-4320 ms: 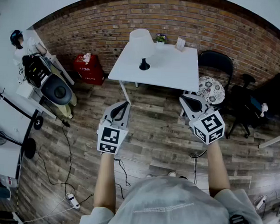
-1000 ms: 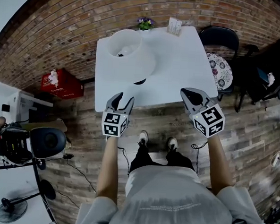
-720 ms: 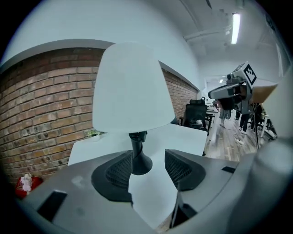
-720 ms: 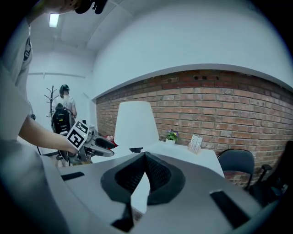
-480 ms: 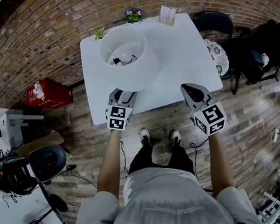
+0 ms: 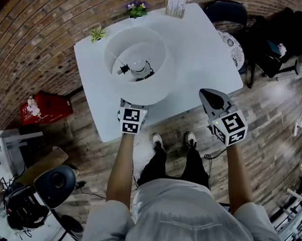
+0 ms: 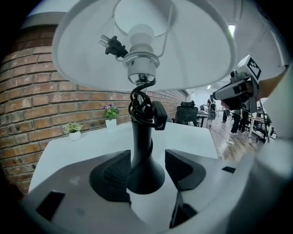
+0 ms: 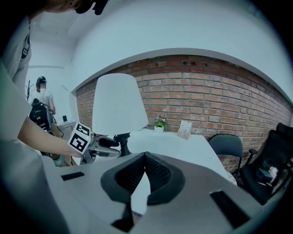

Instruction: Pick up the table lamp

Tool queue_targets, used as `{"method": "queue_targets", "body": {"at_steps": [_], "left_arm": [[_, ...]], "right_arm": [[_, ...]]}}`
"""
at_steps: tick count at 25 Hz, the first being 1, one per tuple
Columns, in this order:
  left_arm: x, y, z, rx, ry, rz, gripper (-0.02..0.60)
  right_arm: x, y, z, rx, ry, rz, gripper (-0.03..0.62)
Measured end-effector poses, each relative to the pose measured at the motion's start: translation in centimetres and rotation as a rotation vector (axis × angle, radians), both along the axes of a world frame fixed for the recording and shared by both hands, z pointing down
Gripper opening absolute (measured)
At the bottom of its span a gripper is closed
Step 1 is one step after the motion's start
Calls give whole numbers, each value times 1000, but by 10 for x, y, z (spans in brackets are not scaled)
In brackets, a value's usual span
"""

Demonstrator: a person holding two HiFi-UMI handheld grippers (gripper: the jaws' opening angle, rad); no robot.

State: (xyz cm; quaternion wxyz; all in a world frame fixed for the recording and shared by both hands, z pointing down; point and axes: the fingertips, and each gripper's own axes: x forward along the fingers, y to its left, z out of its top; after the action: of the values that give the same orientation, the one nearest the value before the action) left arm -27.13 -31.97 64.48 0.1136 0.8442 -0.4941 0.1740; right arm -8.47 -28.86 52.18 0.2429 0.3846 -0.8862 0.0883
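The table lamp (image 6: 139, 66) stands on the white table (image 6: 201, 49); it has a wide white shade, a black stem and a round black base. Its cord is coiled round the stem (image 7: 141, 137), with the plug up inside the shade. My left gripper (image 7: 146, 171) is open, low under the shade, one jaw on each side of the lamp's base; the left pad (image 7: 116, 176) is close against it and the right pad stands a little off. The head view hides those jaws under the shade. My right gripper (image 6: 212, 97) hovers shut and empty over the table's near right edge, apart from the lamp (image 8: 118, 105).
At the table's far edge stand a purple flower pot (image 6: 137, 8), a small green plant (image 6: 97, 34) and a card holder (image 6: 176, 6). A dark chair (image 6: 226, 10) is at the far right corner. A red box (image 6: 44, 108) and a stool (image 6: 55, 185) sit on the wooden floor at left.
I have stepped up to the table and now look straight down into the shade. My left gripper has gone in under the shade to the lamp's base. The right gripper stays shut.
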Motion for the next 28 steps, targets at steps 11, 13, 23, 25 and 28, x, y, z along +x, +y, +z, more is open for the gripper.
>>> {"method": "queue_targets", "body": {"at_steps": [11, 13, 23, 25, 28], "left_arm": [[8, -33, -10, 72, 7, 25, 216], [11, -38, -10, 78, 8, 32, 216], [19, -50, -13, 90, 18, 45, 201], [17, -52, -13, 93, 21, 34, 182], [14, -52, -14, 95, 21, 27, 160]], "right_arm": [[9, 10, 10, -35, 22, 68, 0], [10, 12, 12, -40, 24, 74, 0], [21, 22, 18, -69, 38, 114, 0], [22, 22, 18, -68, 35, 122, 0], [25, 24, 15, -64, 32, 128, 0]]}}
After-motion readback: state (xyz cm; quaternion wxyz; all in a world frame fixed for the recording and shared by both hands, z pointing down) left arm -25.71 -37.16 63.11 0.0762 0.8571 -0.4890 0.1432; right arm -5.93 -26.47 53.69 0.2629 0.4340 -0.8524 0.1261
